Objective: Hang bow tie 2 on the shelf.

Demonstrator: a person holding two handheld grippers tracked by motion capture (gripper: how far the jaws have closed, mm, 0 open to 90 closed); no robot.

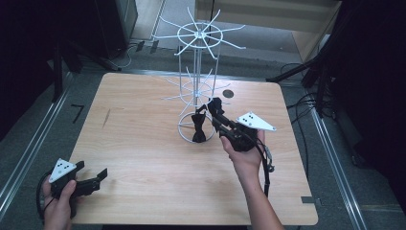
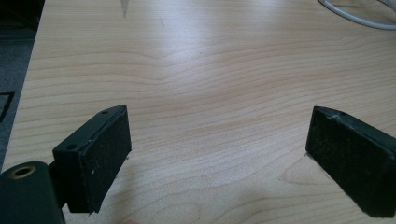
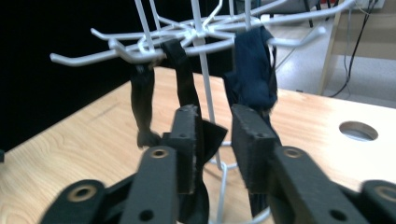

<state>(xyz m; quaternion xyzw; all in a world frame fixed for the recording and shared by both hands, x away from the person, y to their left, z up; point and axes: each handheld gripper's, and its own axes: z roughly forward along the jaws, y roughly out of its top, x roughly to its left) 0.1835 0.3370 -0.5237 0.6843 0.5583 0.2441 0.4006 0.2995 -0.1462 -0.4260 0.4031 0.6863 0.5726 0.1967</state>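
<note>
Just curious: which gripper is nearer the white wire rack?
Right. The right gripper is at the white wire rack, beside its hanging black bow tie; the left gripper rests far off at the table's near-left corner.

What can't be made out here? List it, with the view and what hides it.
- Right claw view: whether the pads press the black bow tie; the claw arms cover its lower part.
- High view: how the bow tie hangs on the white rack; too small, dark on dark.
- Right claw view: the dark blue cloth; its lower end is behind a pad.
- Left claw view: the rack's base is cut off by the top edge.
</note>
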